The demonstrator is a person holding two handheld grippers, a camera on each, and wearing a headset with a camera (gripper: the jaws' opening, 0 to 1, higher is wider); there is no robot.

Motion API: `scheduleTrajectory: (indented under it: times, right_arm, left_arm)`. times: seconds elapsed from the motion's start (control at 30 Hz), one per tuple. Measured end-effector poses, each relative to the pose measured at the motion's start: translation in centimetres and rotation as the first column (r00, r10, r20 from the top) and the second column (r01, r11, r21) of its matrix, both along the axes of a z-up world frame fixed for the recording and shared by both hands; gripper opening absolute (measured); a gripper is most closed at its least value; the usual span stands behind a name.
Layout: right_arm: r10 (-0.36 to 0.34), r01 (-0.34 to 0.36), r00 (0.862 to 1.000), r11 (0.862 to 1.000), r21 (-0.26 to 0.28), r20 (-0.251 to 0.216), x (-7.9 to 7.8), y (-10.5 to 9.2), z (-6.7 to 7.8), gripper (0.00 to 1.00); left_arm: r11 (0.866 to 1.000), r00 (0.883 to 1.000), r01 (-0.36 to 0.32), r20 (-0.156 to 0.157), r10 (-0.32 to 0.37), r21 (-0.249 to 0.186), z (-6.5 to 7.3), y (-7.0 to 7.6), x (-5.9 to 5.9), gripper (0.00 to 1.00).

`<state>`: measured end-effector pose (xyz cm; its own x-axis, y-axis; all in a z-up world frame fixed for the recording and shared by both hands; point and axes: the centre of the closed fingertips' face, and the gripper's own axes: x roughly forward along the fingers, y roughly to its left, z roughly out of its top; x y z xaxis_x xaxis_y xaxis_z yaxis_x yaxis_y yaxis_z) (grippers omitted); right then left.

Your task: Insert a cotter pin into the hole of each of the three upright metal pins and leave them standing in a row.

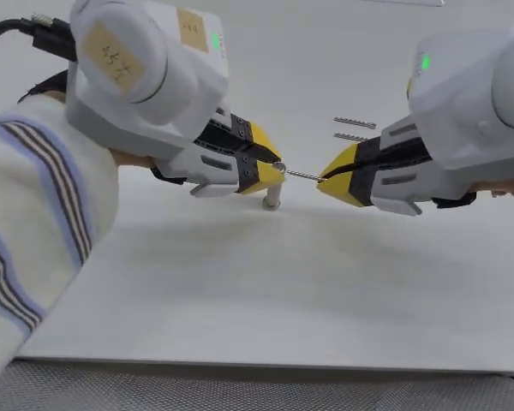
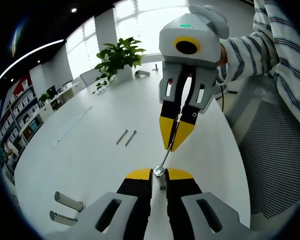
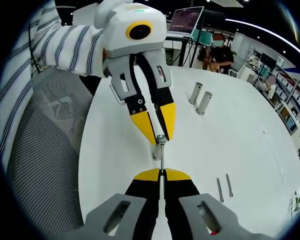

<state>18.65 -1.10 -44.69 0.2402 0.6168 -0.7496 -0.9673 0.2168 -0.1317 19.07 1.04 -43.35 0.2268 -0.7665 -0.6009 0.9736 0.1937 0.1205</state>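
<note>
An upright metal pin stands on the white table, and my left gripper is shut on its head. My right gripper faces it from the right, shut on a thin cotter pin held level. The cotter pin has its tip at the metal pin's head; whether it is inside the hole I cannot tell. In the left gripper view the right gripper comes down from above with the cotter pin. The left gripper shows in the right gripper view.
Two spare cotter pins lie side by side behind the grippers. Two more metal pins sit together further off on the table, and appear at the lower left. A striped sleeve is at the left.
</note>
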Motion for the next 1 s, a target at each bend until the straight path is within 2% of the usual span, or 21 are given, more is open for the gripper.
scheduleTrajectory:
  times: [0.23,0.6,0.83,1.0]
  right_arm:
    - [0.013,-0.013,1.0,1.0,-0.003,0.0,0.0,0.2,0.0,0.0]
    - [0.031,-0.031,1.0,0.999,0.007,0.001,0.2,1.0,-0.1,0.0]
    - [0.052,-0.051,0.999,0.998,0.036,-0.003,0.4,1.7,-0.2,0.0]
    - [0.074,-0.074,0.997,0.995,0.059,0.003,0.5,2.6,-0.2,0.0]
  left_arm:
    - [1.0,1.0,-0.002,-0.02,0.002,-0.004,0.1,-0.3,-0.4,0.06]
    - [1.0,0.999,-0.018,-0.043,0.017,-0.007,0.2,-0.3,-0.3,0.06]
    - [1.0,0.998,-0.026,-0.066,0.025,-0.013,0.2,-0.4,-0.3,0.05]
    - [1.0,0.997,-0.027,-0.071,0.026,-0.015,0.2,-0.5,-0.4,0.05]
